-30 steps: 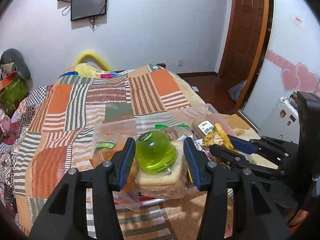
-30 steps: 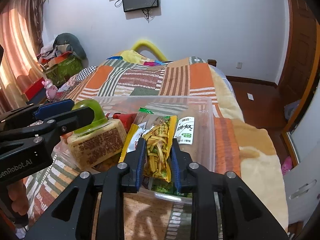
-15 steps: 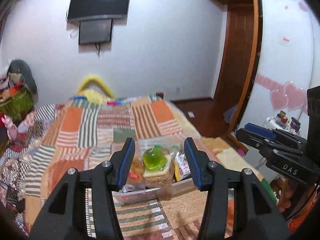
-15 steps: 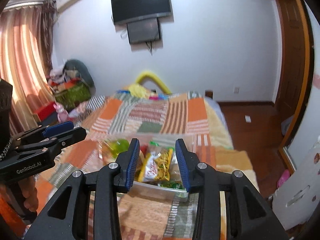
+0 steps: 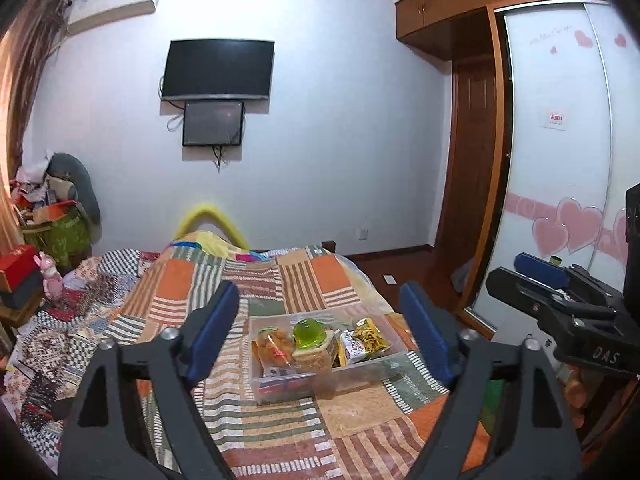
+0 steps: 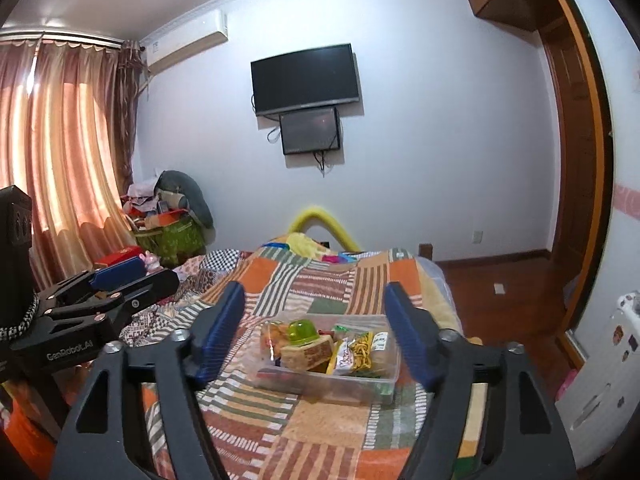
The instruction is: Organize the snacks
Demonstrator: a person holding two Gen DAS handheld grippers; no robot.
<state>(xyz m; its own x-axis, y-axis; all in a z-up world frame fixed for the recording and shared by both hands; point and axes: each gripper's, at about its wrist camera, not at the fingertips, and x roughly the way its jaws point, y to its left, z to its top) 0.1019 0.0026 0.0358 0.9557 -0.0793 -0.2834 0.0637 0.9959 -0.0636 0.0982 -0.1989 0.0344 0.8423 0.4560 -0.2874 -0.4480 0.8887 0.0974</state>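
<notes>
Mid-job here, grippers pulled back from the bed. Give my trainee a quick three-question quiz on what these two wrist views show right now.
1. True or false: the left gripper is holding a snack.
2. Where does the green jelly cup sit? A) on the patchwork quilt B) in the clear plastic bin, atop the wrapped bread C) in the right gripper
3. Fill in: the yellow chips bag lies toward the ___ end of the bin.

Key: 1 false, both grippers are open and empty. 2 B. 3 right.

A clear bin (image 5: 280, 390) of snacks (image 5: 320, 342) is seen on the bed (image 5: 280, 280); the left gripper (image 5: 320, 332) is held above it, jaws spread wide; nothing is gripped.
</notes>
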